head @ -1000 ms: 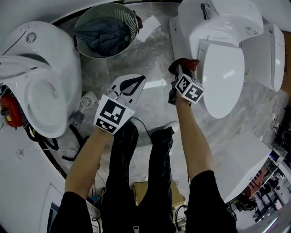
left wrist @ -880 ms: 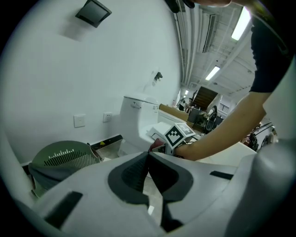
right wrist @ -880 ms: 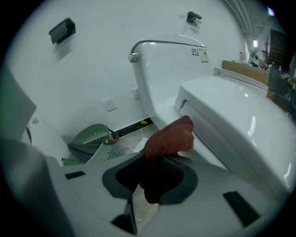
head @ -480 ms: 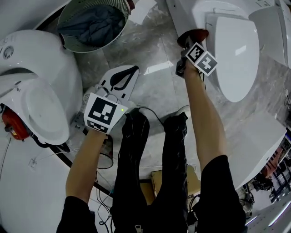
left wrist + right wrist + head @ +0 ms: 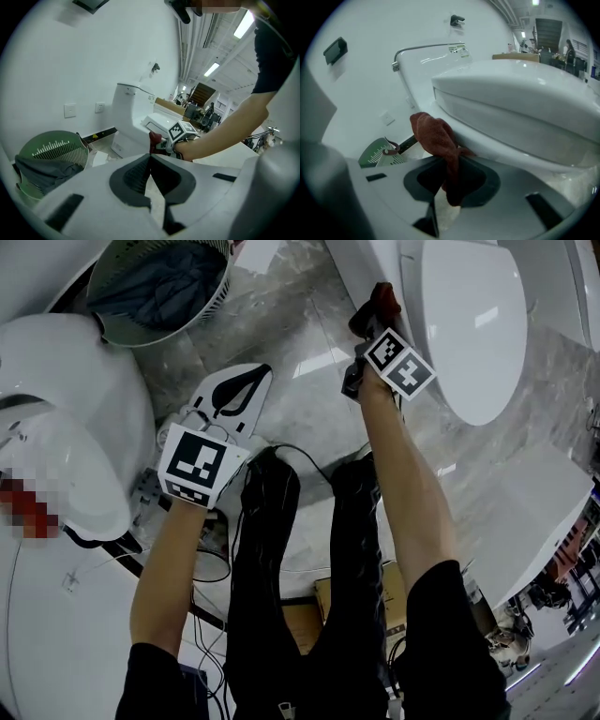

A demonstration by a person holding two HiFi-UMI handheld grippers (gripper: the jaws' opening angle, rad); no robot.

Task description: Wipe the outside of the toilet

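Cloth [image 5: 436,133]: soft, light and limp, bunched against the toilet [image 5: 511,108] just under the seat rim.
Right gripper [image 5: 451,165]: clamped on the cloth's lower fold, which looks a sound hold.
Left gripper [image 5: 150,159]: jaws together, nothing between them.

From my station I read a dark red terry cloth [image 5: 436,140] and a glossy white ceramic toilet [image 5: 511,98]. My left gripper [image 5: 150,159] and right gripper [image 5: 449,164] are white with black-lined fingers [image 5: 131,176]. Each carries a cube [image 5: 197,465] of black-and-white square markers. The round slotted plastic basket [image 5: 61,147] is green, its crumpled fabric [image 5: 42,171] grey-blue. The stone floor [image 5: 291,334] is grey and marbled.
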